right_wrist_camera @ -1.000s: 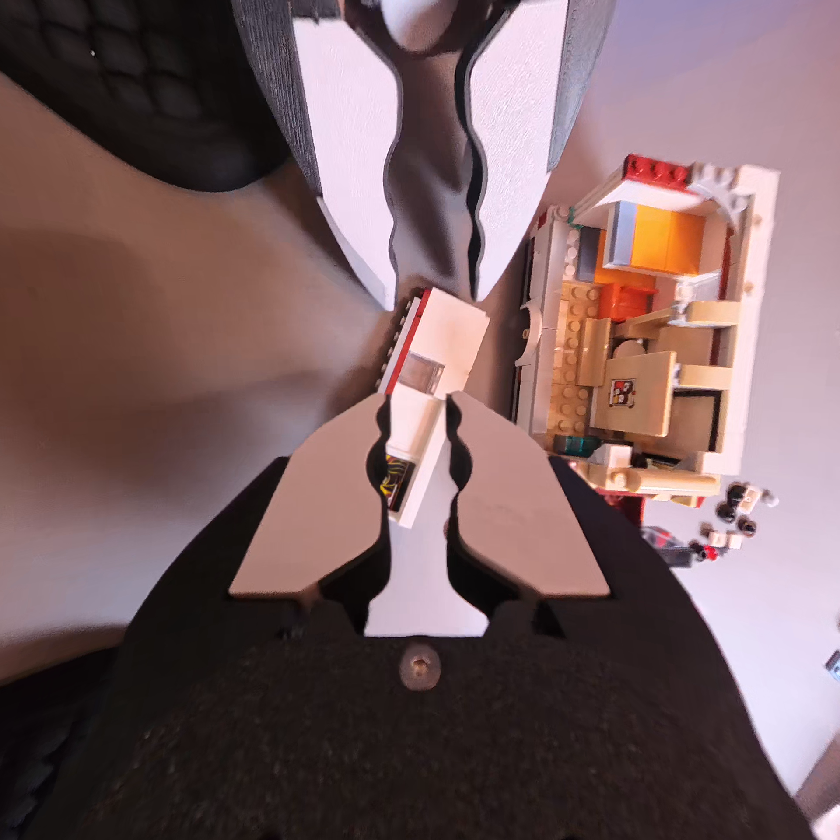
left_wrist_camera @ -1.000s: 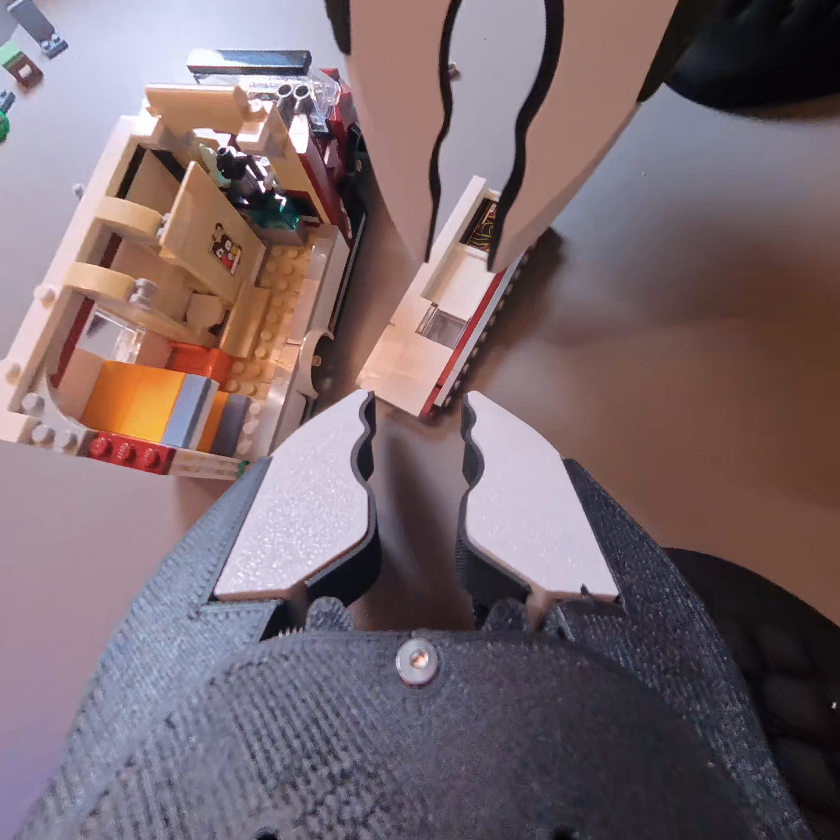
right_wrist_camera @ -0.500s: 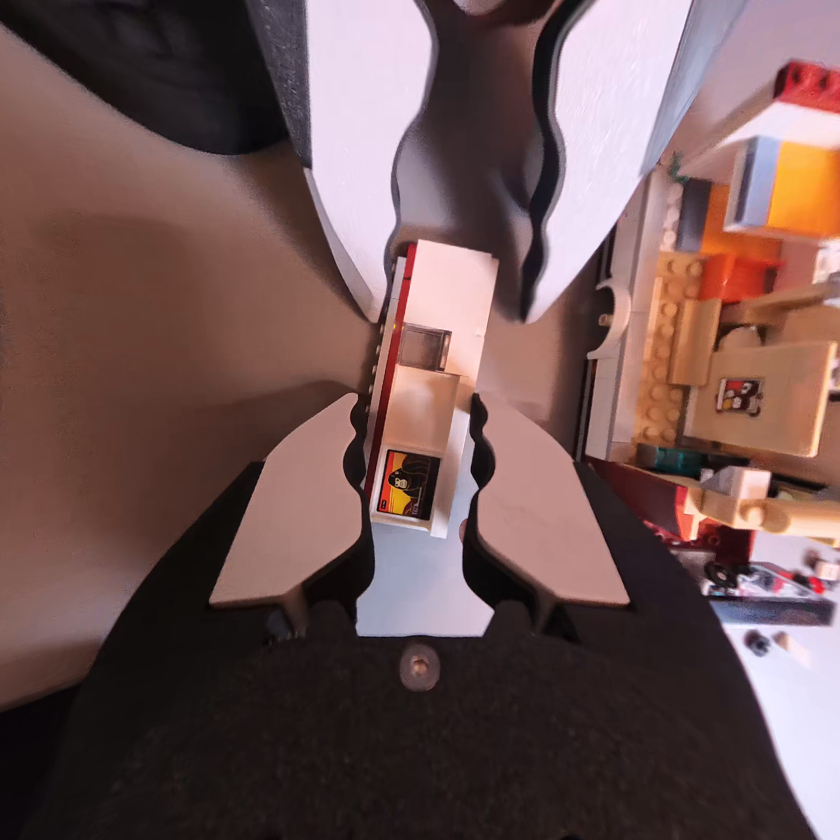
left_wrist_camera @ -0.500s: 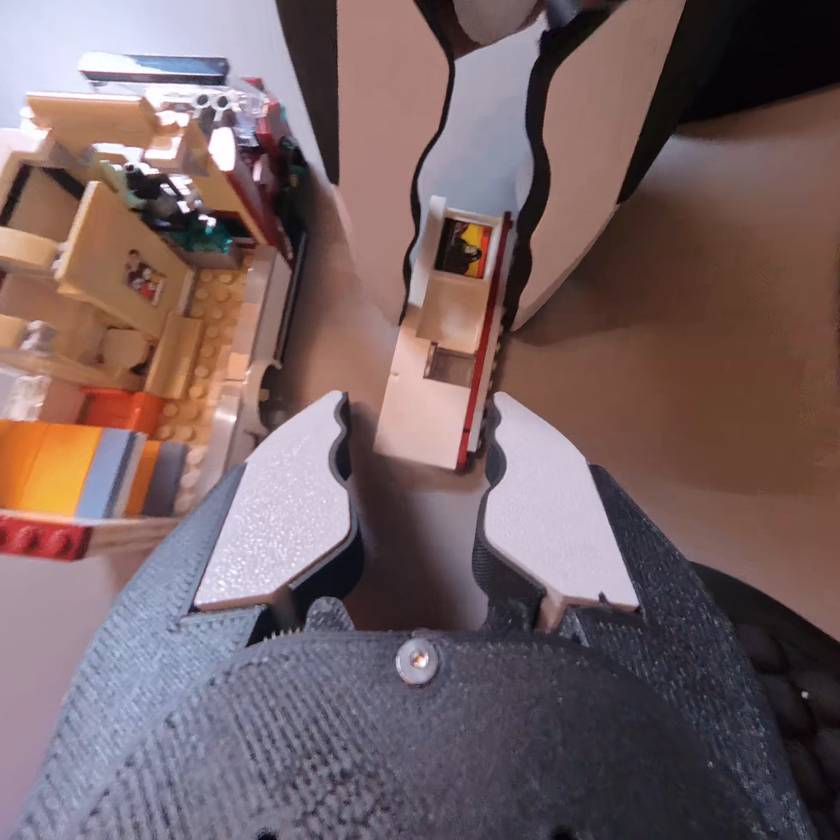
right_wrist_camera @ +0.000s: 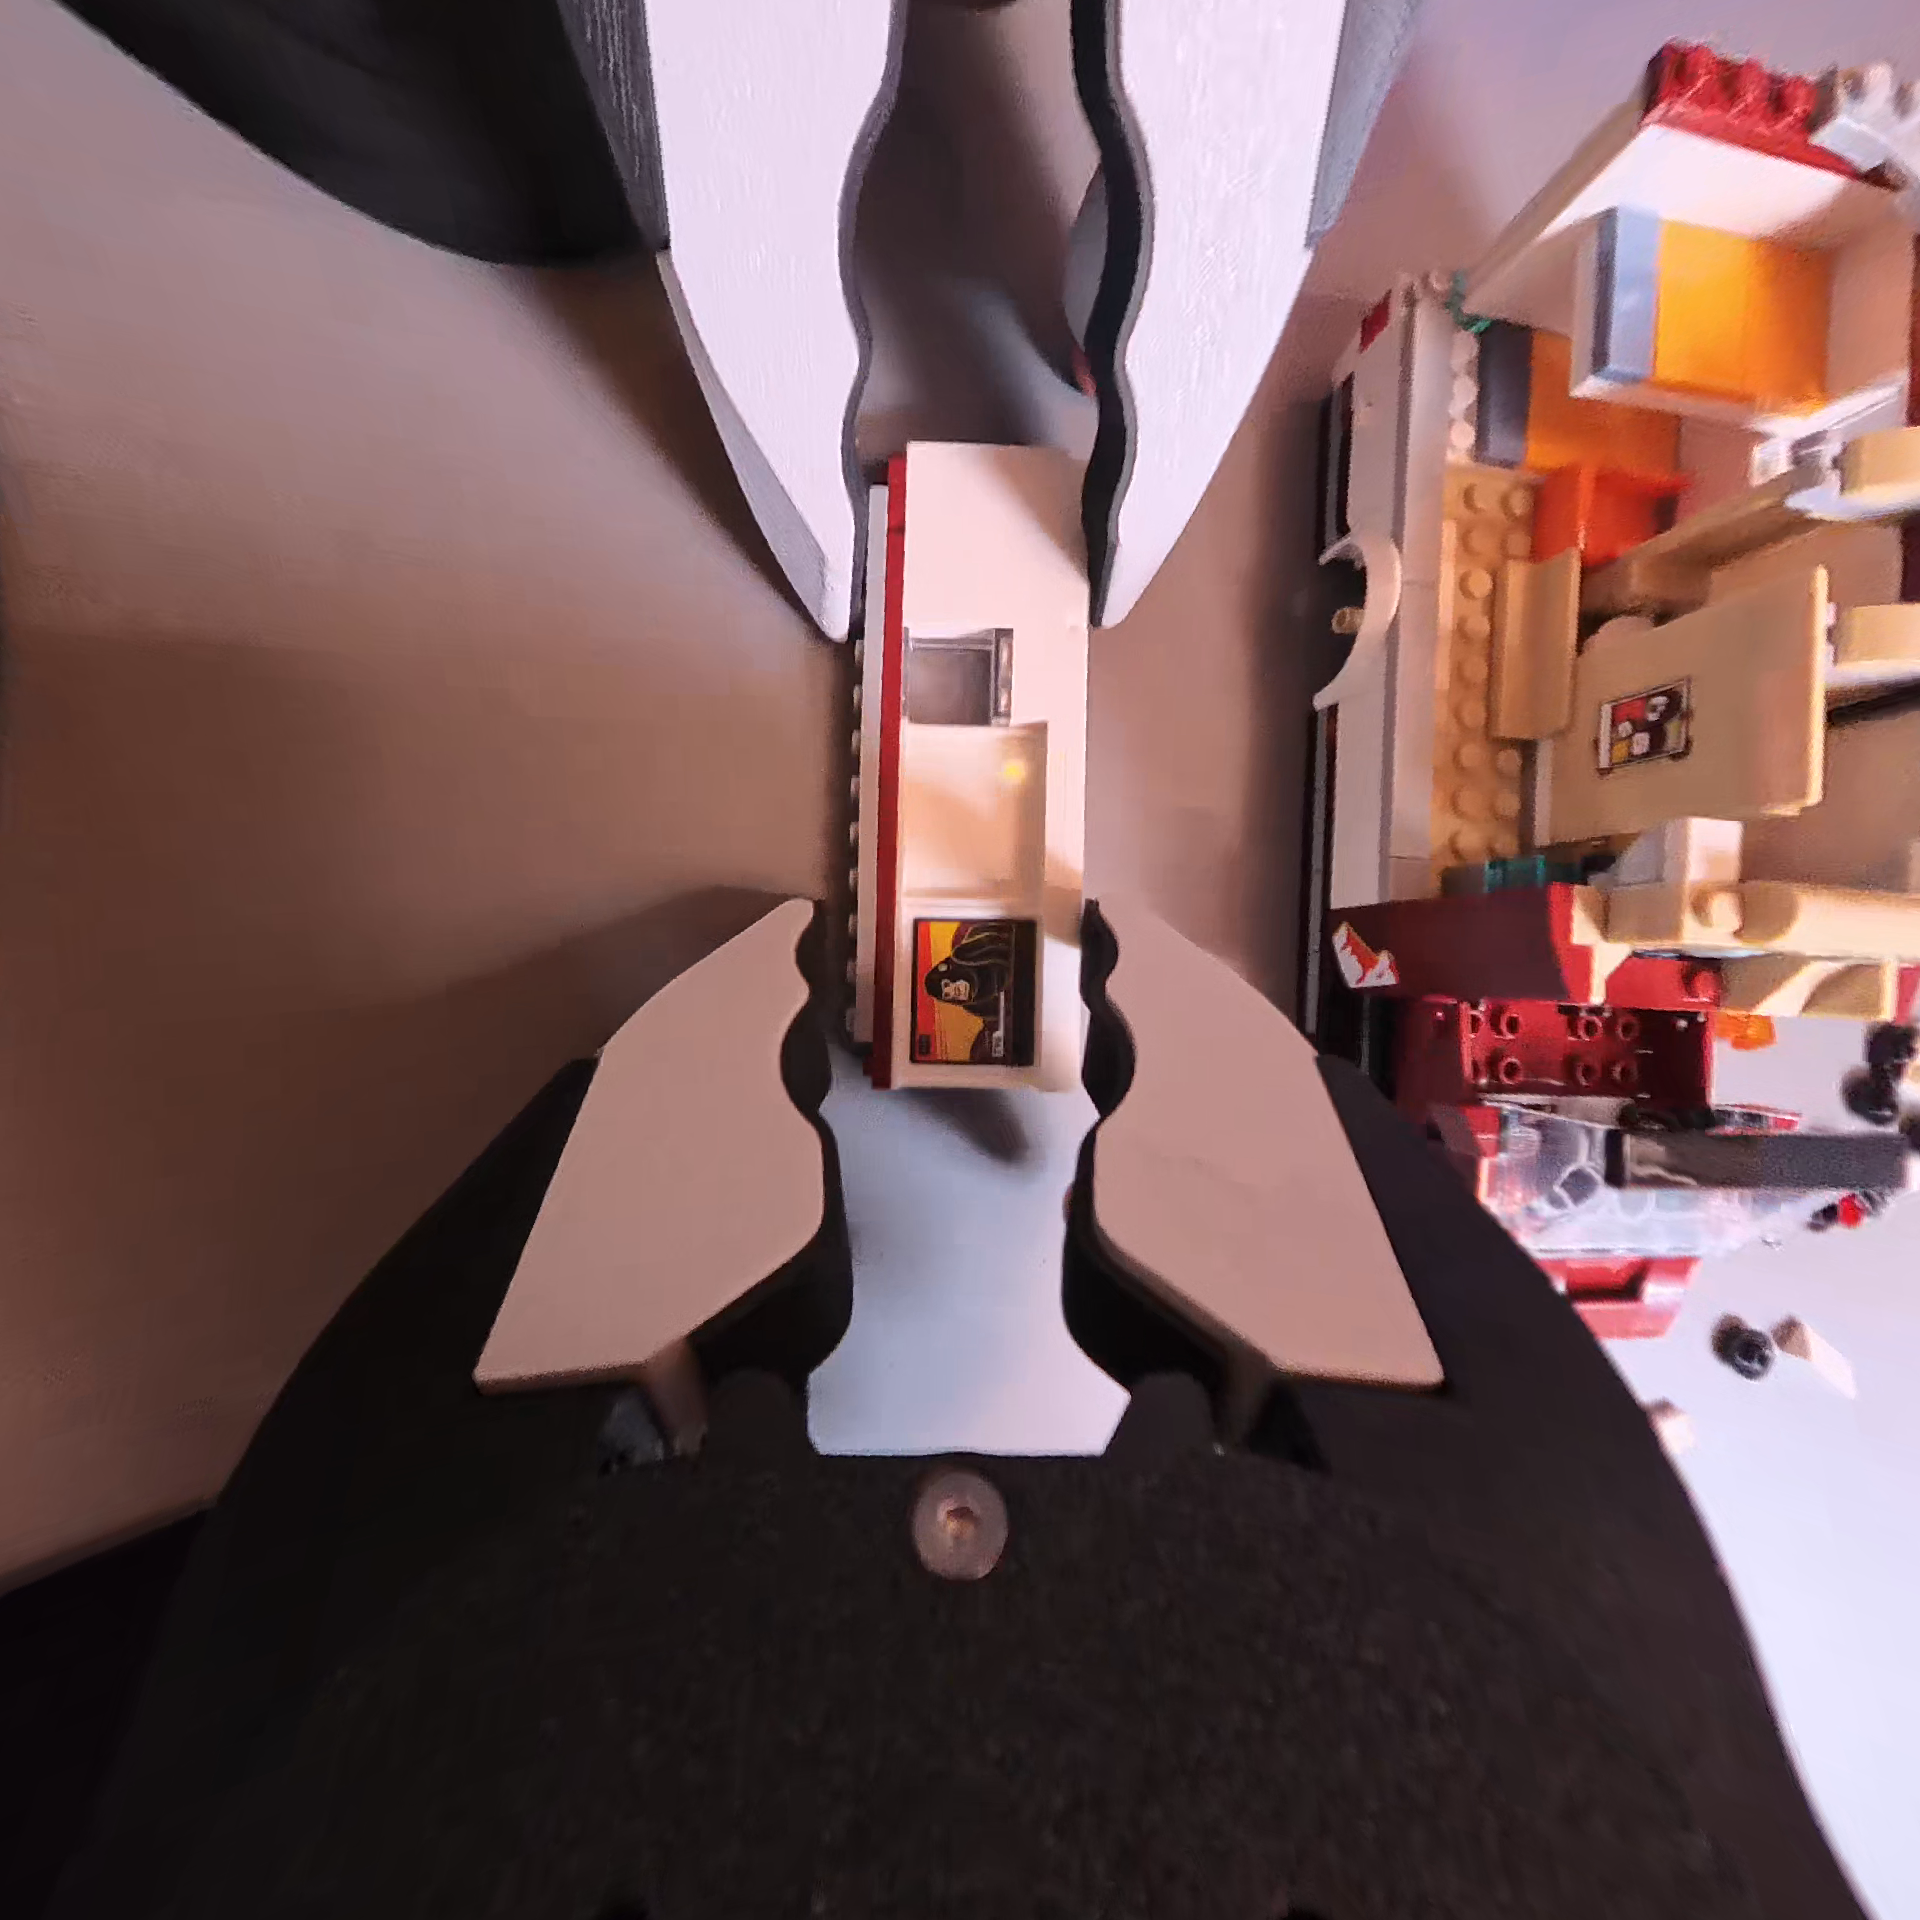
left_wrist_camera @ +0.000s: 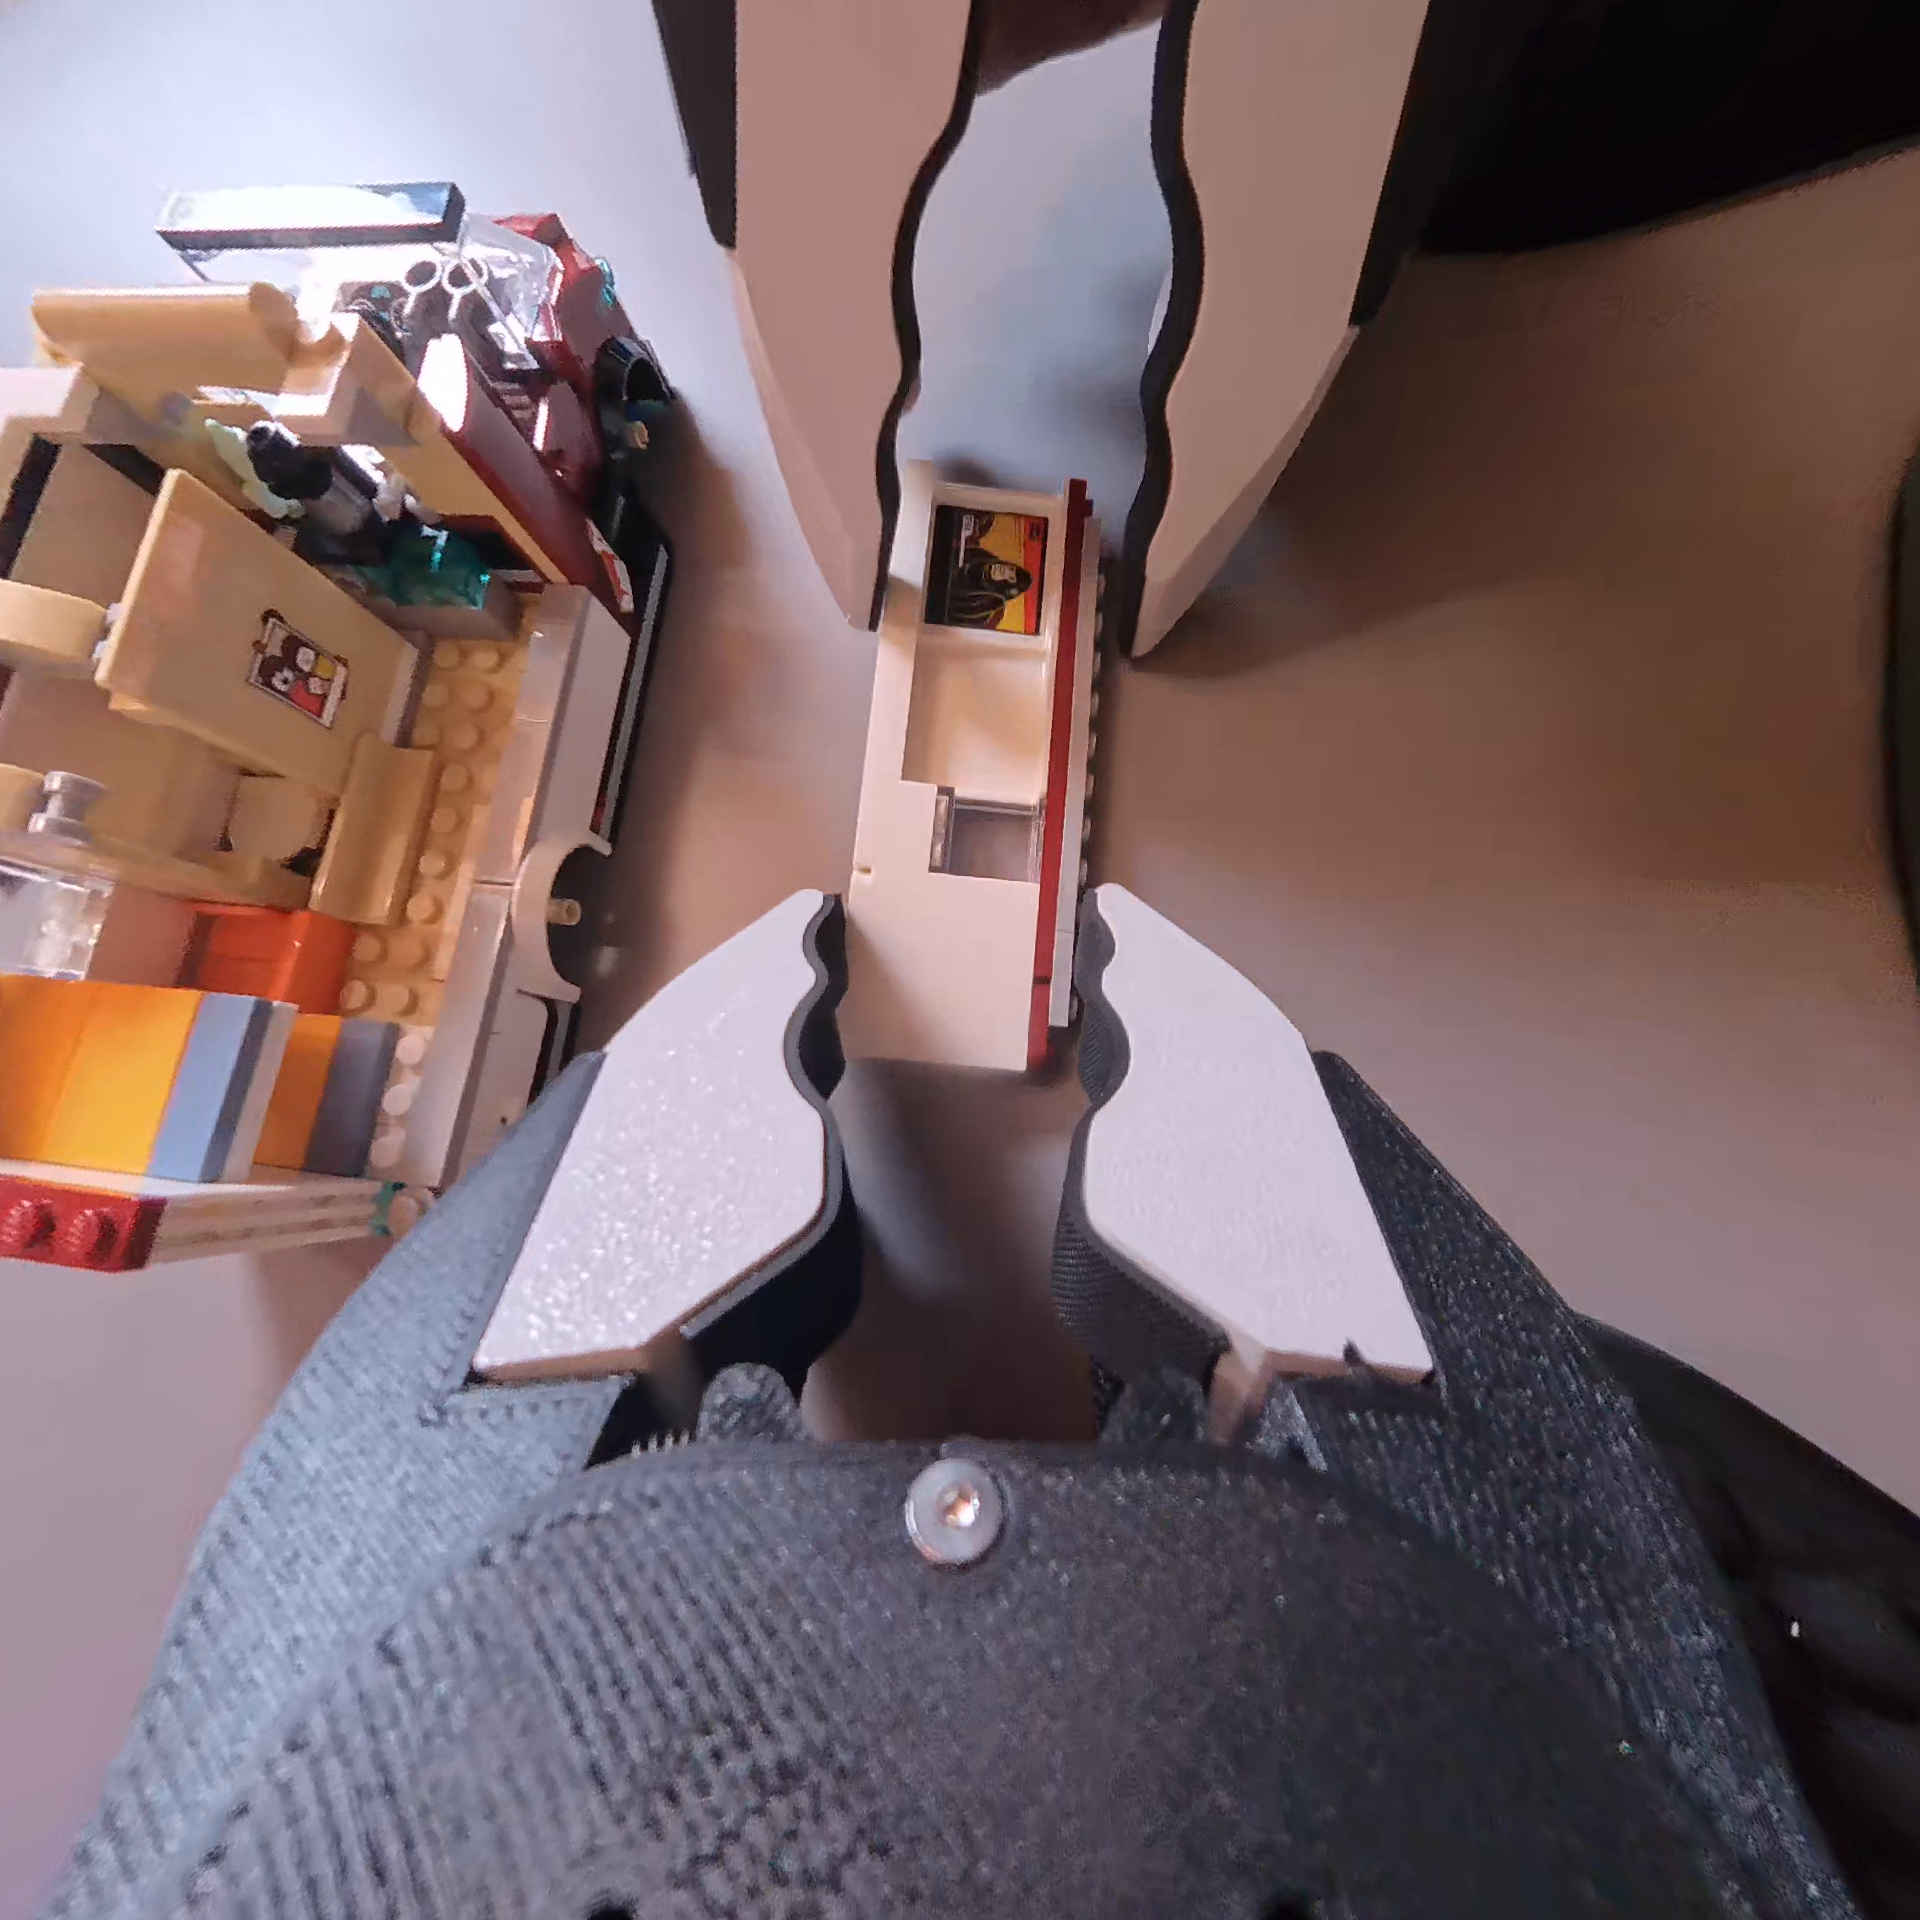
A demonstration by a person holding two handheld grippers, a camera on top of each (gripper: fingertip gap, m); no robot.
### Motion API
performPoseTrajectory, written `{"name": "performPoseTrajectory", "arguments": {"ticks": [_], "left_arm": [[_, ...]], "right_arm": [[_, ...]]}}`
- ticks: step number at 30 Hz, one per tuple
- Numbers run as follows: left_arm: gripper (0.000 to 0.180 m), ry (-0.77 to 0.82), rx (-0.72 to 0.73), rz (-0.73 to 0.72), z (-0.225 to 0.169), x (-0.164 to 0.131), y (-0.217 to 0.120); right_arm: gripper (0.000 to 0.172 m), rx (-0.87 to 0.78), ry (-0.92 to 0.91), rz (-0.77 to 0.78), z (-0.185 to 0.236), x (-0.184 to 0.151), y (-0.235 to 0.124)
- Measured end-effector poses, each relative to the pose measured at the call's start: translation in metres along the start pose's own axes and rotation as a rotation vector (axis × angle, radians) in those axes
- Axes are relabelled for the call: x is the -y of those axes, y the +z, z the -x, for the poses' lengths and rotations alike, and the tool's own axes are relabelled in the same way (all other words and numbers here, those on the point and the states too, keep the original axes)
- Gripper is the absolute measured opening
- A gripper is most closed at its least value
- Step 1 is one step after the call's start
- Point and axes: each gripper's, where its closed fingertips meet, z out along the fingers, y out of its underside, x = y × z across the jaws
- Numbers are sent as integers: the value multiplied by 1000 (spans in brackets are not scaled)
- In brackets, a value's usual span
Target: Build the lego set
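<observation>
A long white brick wall panel with a red stripe and a small picture tile lies flat on the table between my two grippers, which face each other. My left gripper is shut on the panel's plain end, with both pads against its long edges. My right gripper straddles the picture end and is open. Its right pad touches the white edge, and a narrow gap shows at the studded edge. The left wrist view shows the right gripper the same way. The right wrist view shows the left gripper clamped on the far end.
A large roofless brick building model in tan, white, orange and dark red stands close beside the panel and also shows in the right wrist view. Small loose pieces lie near it. The grey table lies in shadow on the other side. About 5 cm separates my left fingertips from my right.
The right gripper, shut on the tilted panel a second ago, opened, and the panel now lies flat. The left gripper widened, moved over the panel's near end and closed on it.
</observation>
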Motion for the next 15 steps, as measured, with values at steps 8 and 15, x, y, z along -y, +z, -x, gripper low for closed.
{"name": "performPoseTrajectory", "arguments": {"ticks": [8, 15], "left_arm": [[44, -2, 6, 6, -3, -1, -1], [46, 44, 34, 3, -4, 0, -4]], "right_arm": [[41, -1, -7, -11, 1, 0, 1], [41, -8, 0, -42, 3, 3, 1]]}}
